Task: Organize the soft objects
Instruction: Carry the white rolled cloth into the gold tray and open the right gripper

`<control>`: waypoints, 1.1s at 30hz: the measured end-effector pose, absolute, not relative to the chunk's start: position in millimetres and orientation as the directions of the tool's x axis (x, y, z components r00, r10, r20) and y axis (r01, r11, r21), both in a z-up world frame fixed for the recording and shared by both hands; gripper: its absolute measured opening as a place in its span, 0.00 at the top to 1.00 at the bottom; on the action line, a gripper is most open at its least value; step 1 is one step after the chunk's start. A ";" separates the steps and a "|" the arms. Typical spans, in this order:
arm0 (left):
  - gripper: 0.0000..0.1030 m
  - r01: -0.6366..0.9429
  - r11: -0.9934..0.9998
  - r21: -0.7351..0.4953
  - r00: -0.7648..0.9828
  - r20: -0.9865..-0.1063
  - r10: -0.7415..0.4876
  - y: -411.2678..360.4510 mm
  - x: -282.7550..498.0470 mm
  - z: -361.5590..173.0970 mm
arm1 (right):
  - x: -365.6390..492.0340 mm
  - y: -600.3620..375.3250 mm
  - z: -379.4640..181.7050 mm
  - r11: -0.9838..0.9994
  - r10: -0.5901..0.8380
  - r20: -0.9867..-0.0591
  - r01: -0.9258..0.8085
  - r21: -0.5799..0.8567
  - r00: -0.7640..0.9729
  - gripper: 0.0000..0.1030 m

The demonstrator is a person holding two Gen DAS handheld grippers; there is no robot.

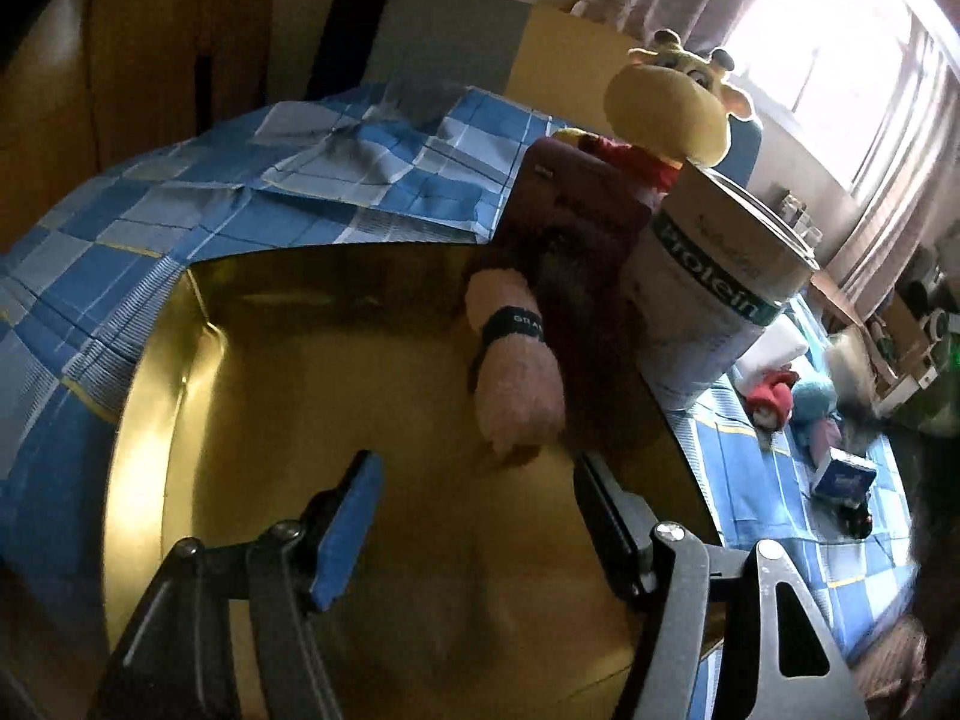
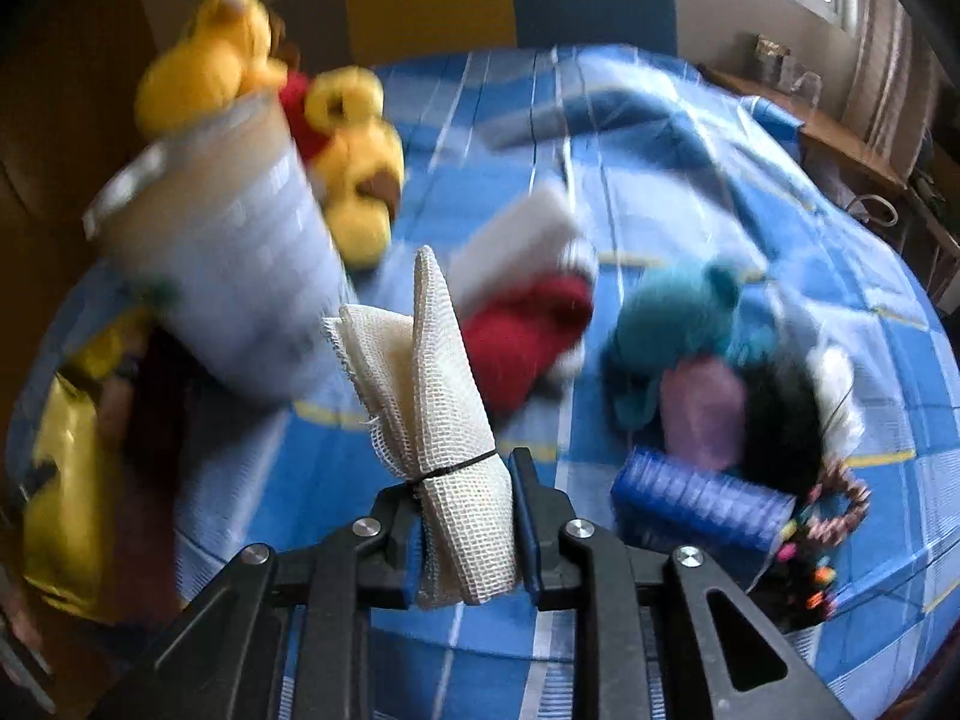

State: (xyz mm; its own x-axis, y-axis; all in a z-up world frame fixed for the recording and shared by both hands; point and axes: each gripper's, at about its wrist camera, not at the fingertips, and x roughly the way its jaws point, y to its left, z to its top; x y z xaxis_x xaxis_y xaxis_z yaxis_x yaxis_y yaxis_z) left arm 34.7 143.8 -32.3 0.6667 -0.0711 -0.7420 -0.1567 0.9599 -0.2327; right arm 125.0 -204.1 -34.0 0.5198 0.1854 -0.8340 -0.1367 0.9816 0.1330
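My left gripper (image 1: 474, 480) is open and empty above a shiny yellow tray (image 1: 288, 396) on the bed. A pink rolled towel with a dark band (image 1: 516, 360) lies in the tray, just beyond the fingertips, beside a maroon object (image 1: 576, 222). My right gripper (image 2: 465, 516) is shut on a white mesh cloth tied with a black band (image 2: 444, 396), held above the blue checked bedsheet (image 2: 690, 180). A red soft item (image 2: 528, 324), a teal plush (image 2: 678, 312), a pink cloth (image 2: 702, 408) and a yellow plush toy (image 2: 354, 168) lie on the bed.
A white protein tub (image 1: 714, 276) stands at the tray's right edge, and shows blurred in the right wrist view (image 2: 228, 252). A yellow giraffe plush (image 1: 672, 102) is behind it. A blue box (image 2: 702, 504) and coloured markers (image 2: 810, 564) lie at right. A window (image 1: 840, 48) is at right.
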 end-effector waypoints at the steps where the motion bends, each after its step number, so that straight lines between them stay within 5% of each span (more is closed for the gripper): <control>1: 0.35 -0.151 0.961 -0.232 0.672 -0.737 -0.072 144.2 32.1 -30.2 | 131.0 -206.0 -23.2 0.983 0.179 -0.827 -0.123 0.133 0.533 0.78; 10: 0.35 -0.128 0.974 -0.185 0.716 -0.697 -0.038 152.2 13.6 -12.2 | 260.1 -193.2 93.4 0.988 0.105 -0.763 0.019 0.152 0.638 0.78; 17: 0.35 -0.249 0.956 -0.153 0.708 -0.703 0.072 185.6 2.8 -8.6 | 273.3 -49.5 182.5 0.949 0.287 -0.634 -0.302 0.088 0.718 0.78; 24: 0.35 -0.355 0.926 -0.125 0.692 -0.702 0.170 210.4 -8.2 -9.6 | 195.1 65.6 119.7 0.781 0.452 -0.731 -0.623 0.047 0.511 0.78; 33: 0.29 -0.391 0.915 -0.098 0.691 -0.688 0.221 213.6 -19.4 -5.9 | 134.1 110.2 -8.8 0.692 0.423 -0.875 -0.707 0.145 0.235 0.78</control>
State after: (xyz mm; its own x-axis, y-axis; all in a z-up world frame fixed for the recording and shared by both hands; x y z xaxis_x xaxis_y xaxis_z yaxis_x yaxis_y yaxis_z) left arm -19.4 213.6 -5.9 0.6912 0.2213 -0.6880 -0.3906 0.9153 -0.0980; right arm 134.1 110.2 -8.8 0.2349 0.4230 -0.8752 -0.7068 0.6924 0.1449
